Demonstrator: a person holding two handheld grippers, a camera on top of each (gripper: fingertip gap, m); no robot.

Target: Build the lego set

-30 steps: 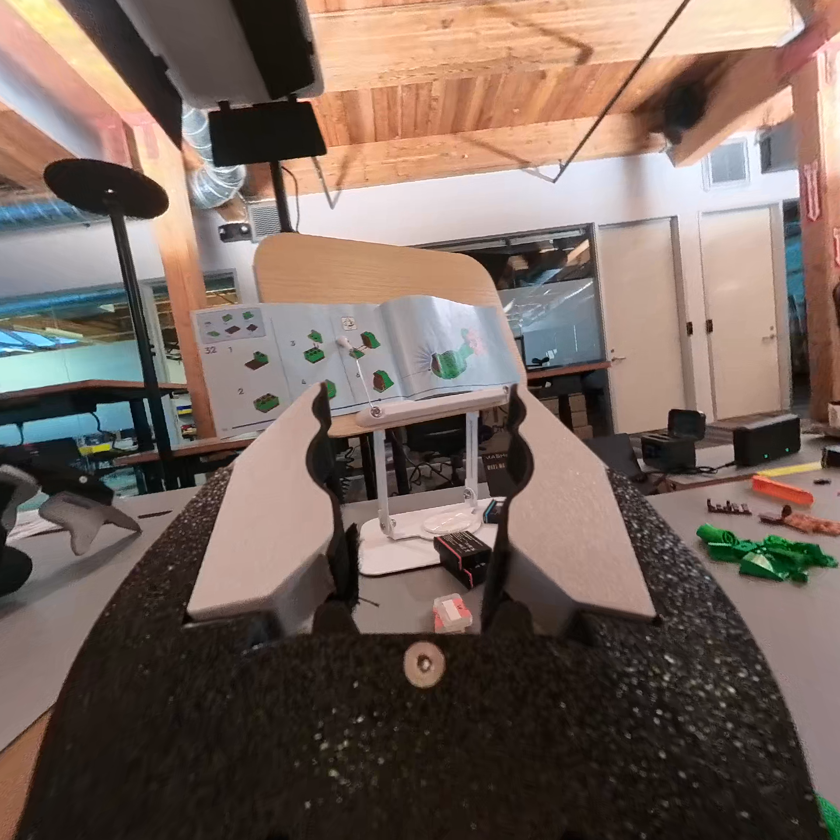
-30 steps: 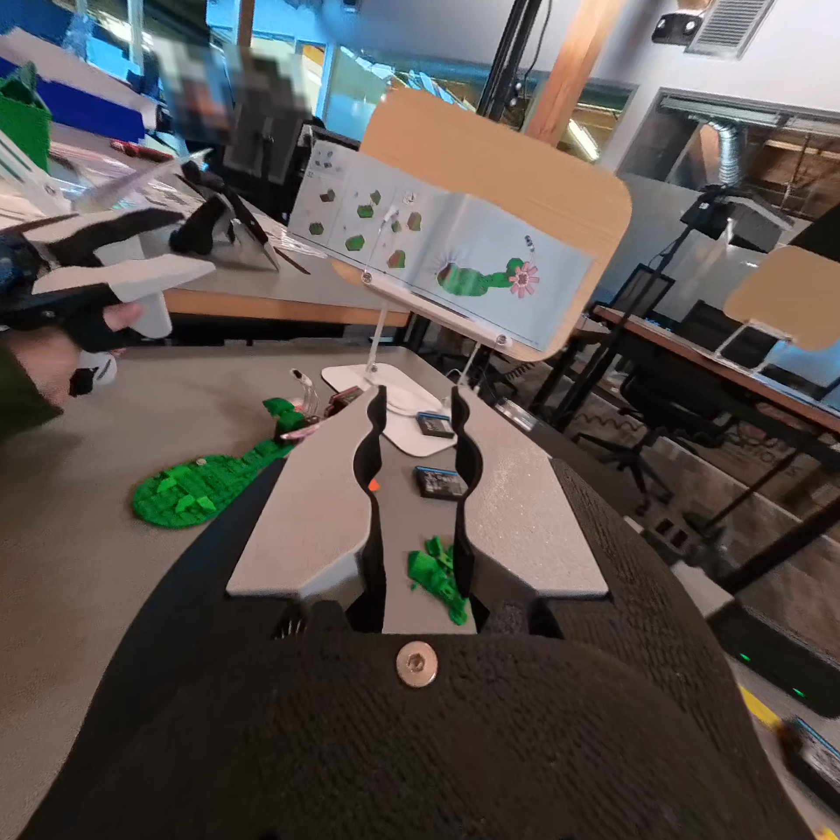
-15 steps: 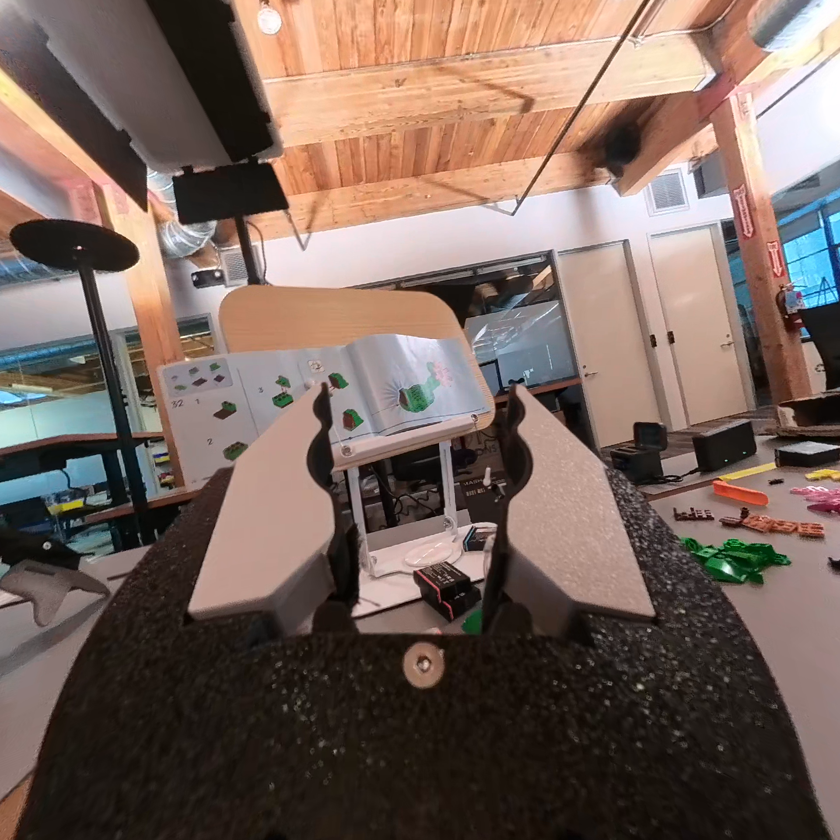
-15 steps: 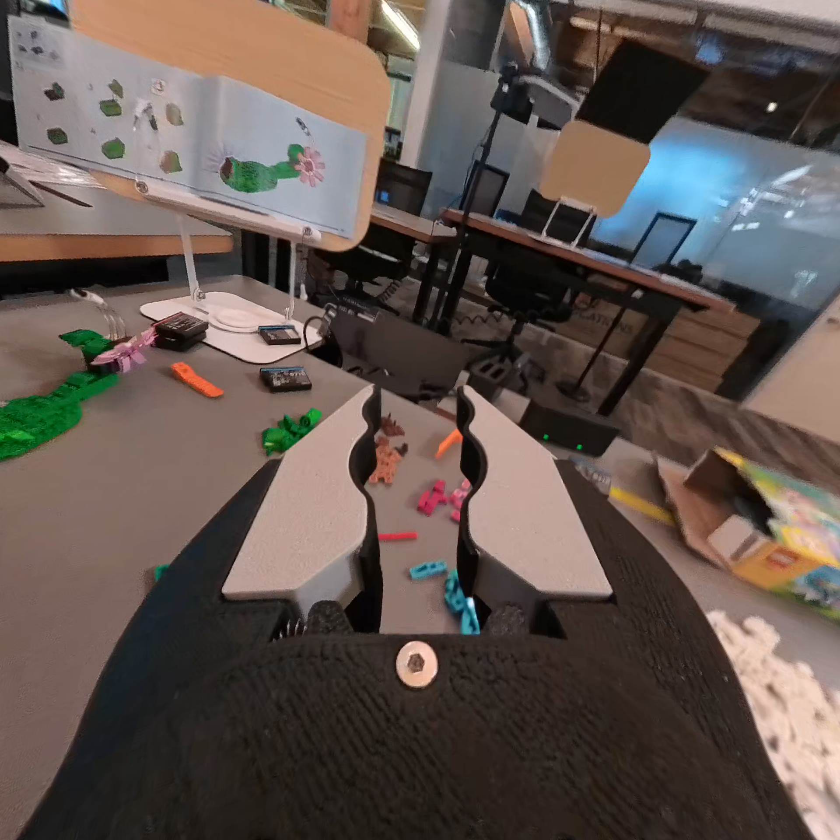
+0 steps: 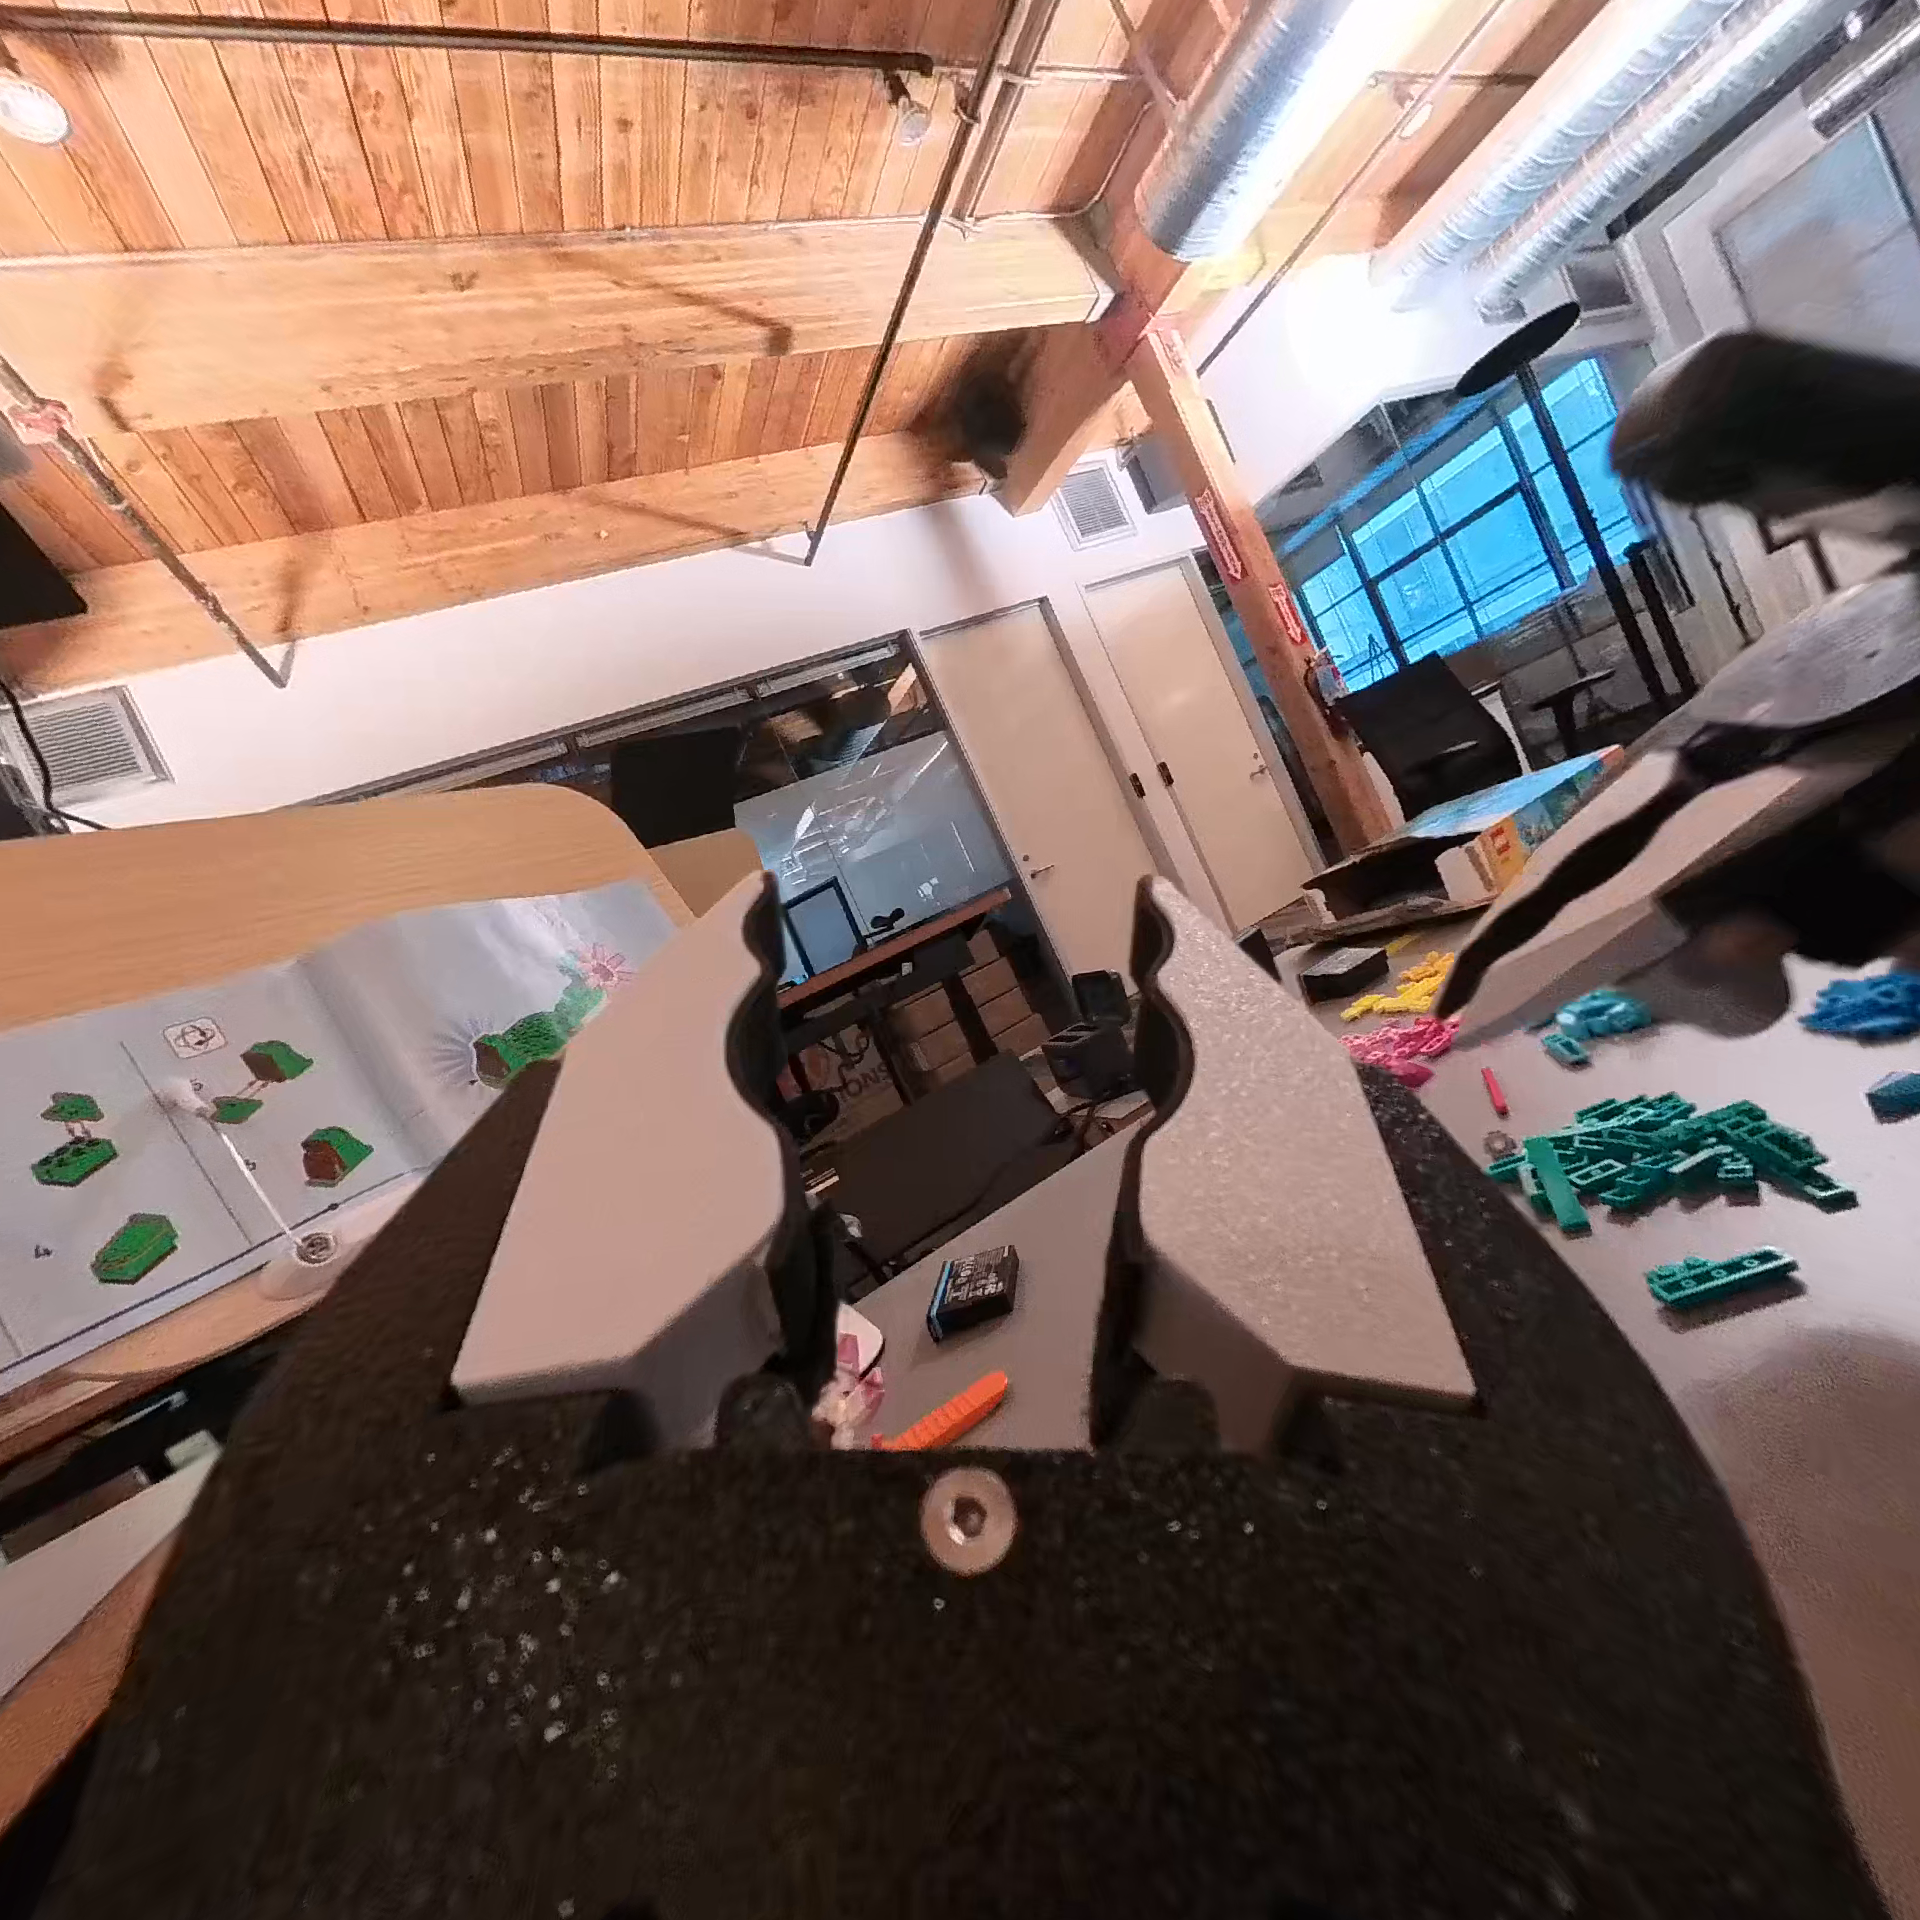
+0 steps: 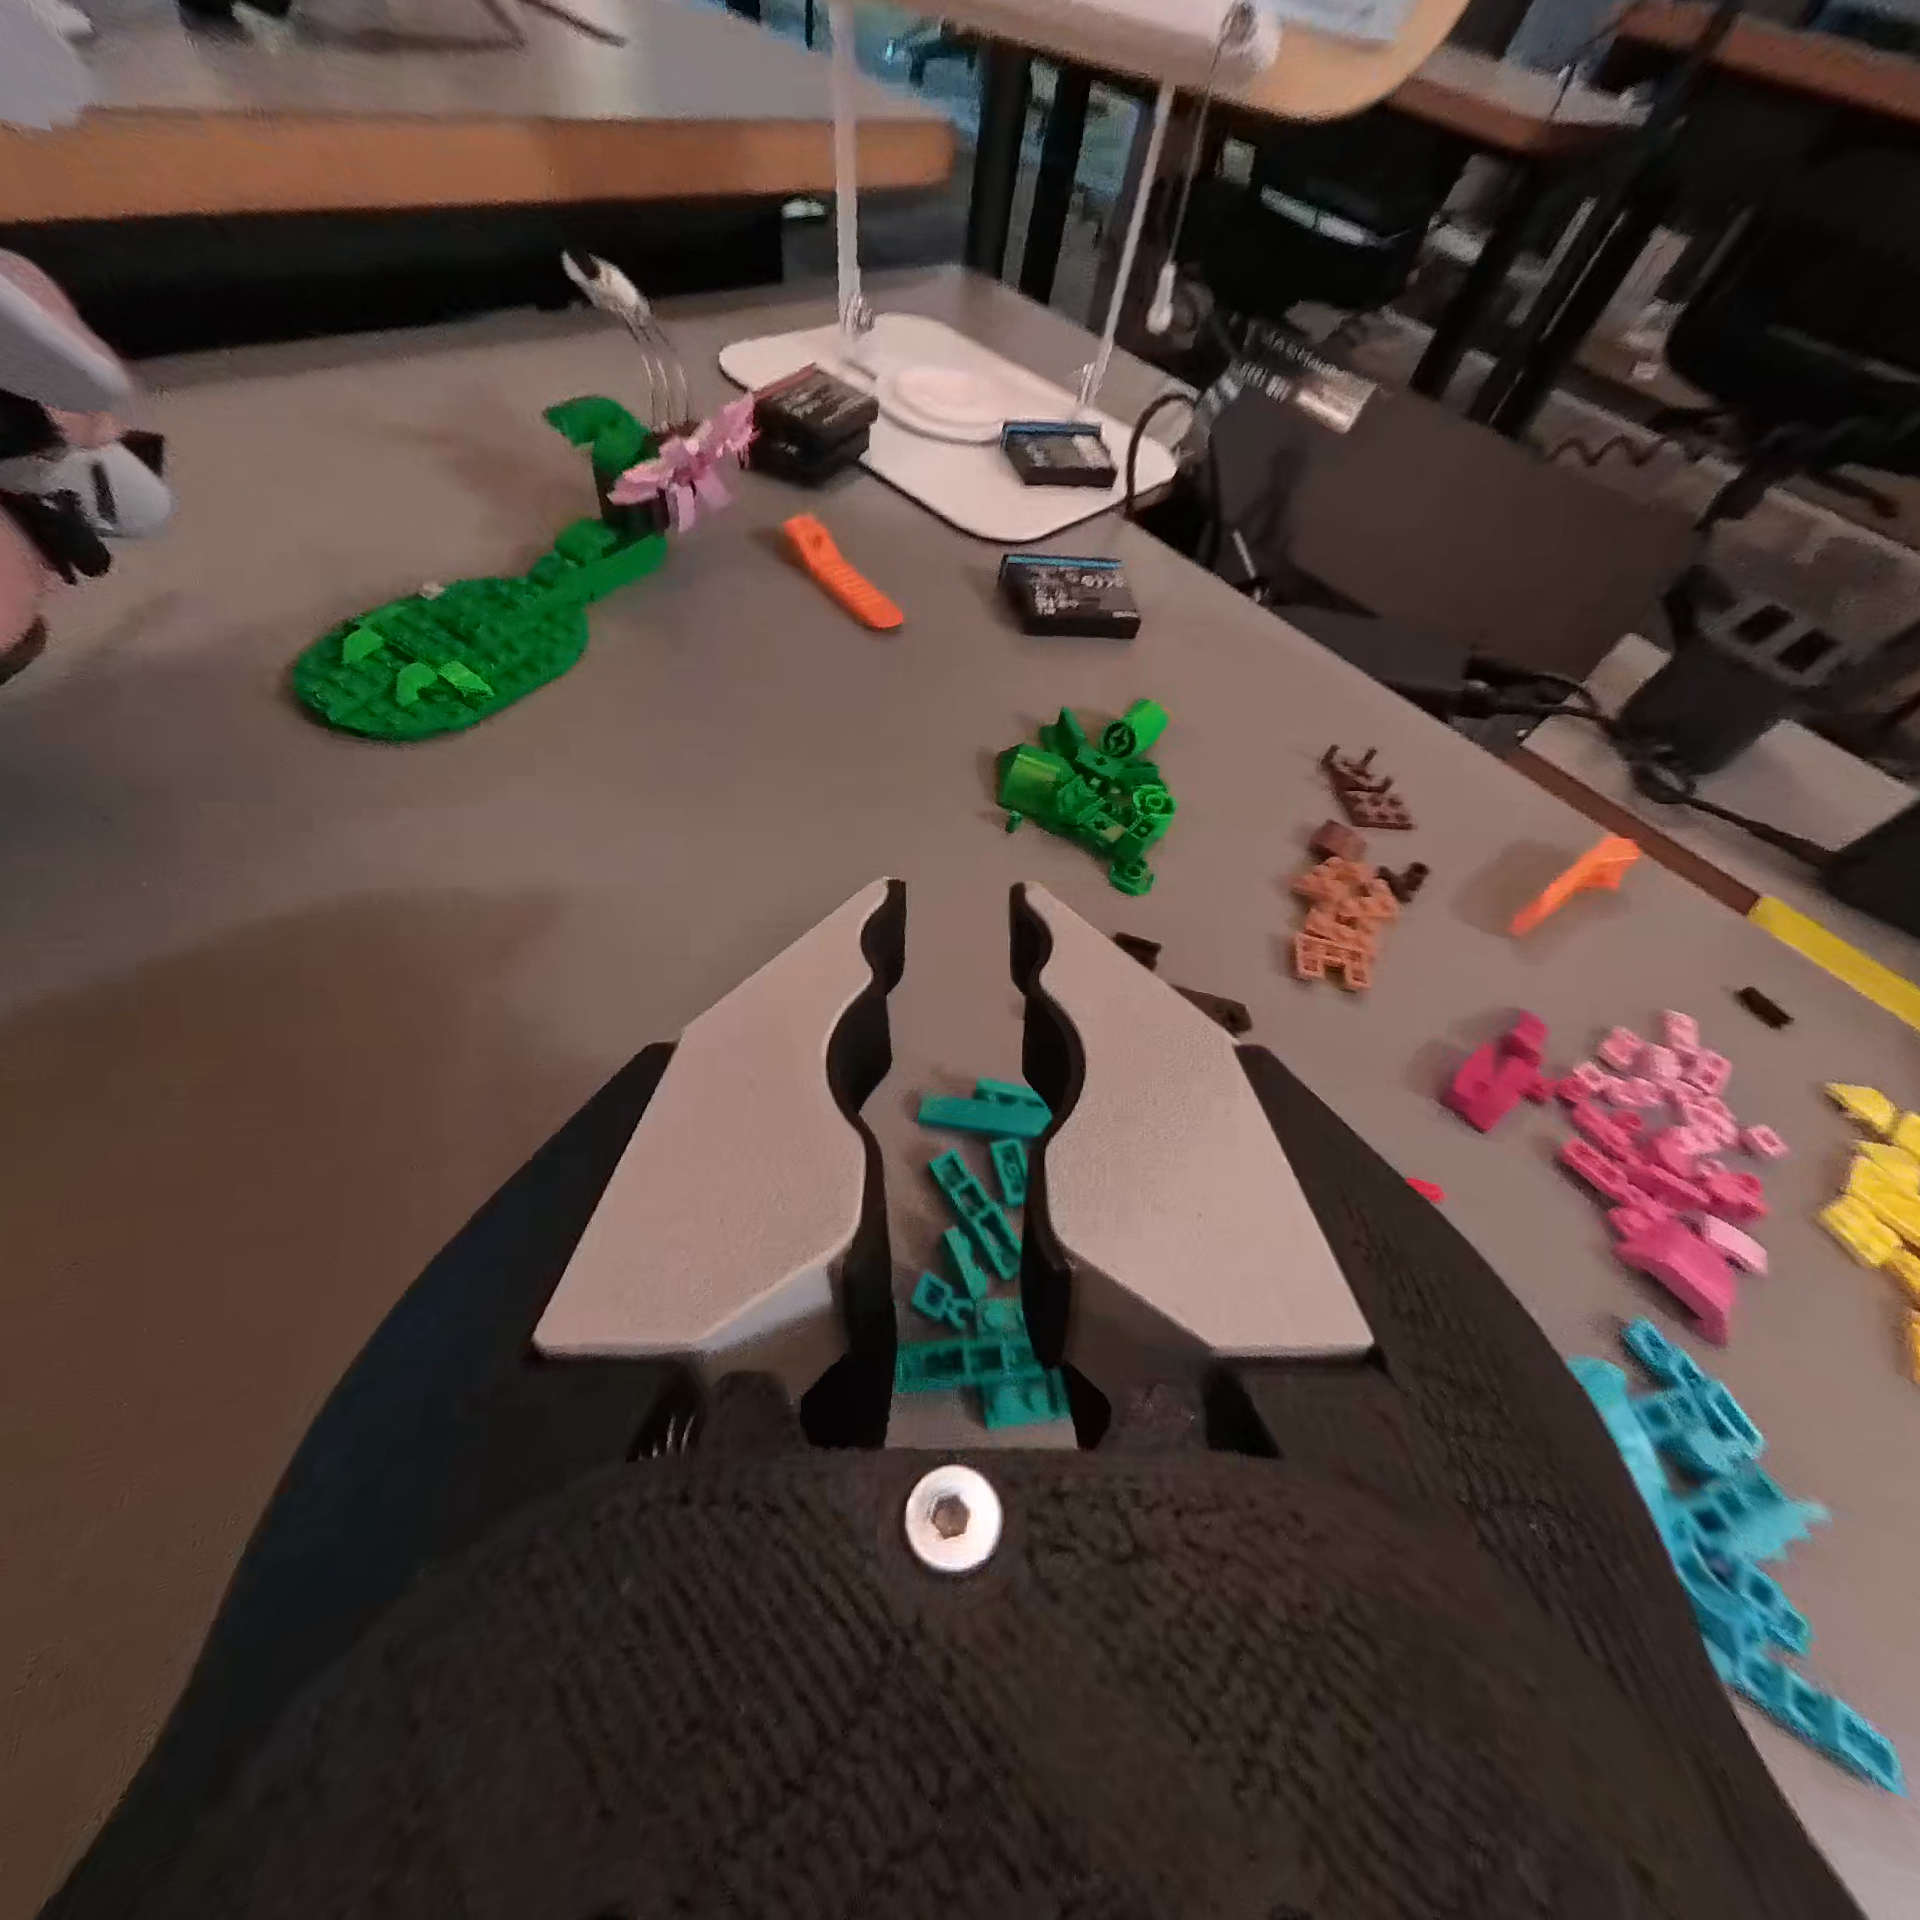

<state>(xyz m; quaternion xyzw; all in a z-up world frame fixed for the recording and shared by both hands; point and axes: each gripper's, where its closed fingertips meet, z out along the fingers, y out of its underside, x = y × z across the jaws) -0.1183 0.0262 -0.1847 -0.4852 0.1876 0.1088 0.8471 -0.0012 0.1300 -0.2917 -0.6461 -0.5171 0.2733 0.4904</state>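
My right gripper [image 6: 956, 894] is open and empty, low over a pile of teal bricks [image 6: 977, 1226] that shows between its fingers. The green lego build [image 6: 468, 644] with a pink flower [image 6: 691, 468] lies on the grey table [image 6: 312, 1039] at the far left. My left gripper [image 5: 951, 914] is open and empty, tilted and raised above the table. From there I see the right gripper's fingers [image 5: 1558, 935] pointing down near pink bricks [image 5: 1397, 1039], with the teal pile [image 5: 1662, 1153] close by. The instruction booklet [image 5: 260, 1091] stands at the left.
Sorted piles lie right of my right gripper: bright green [image 6: 1091, 790], tan and brown [image 6: 1340, 925], pink [image 6: 1662, 1153], yellow [image 6: 1881, 1184], light blue [image 6: 1714, 1507]. Two orange separators [image 6: 842, 571] [image 6: 1574, 883], black battery packs [image 6: 1070, 597] and the white stand base [image 6: 935, 457] sit farther back. Left tips and right tips are each some 20 cm from the green lego build [image 6: 468, 644].
My right gripper swung right and pitched down, from the booklet to the teal pile. My left gripper turned right and rolled, so the right gripper and brick piles came into its view.
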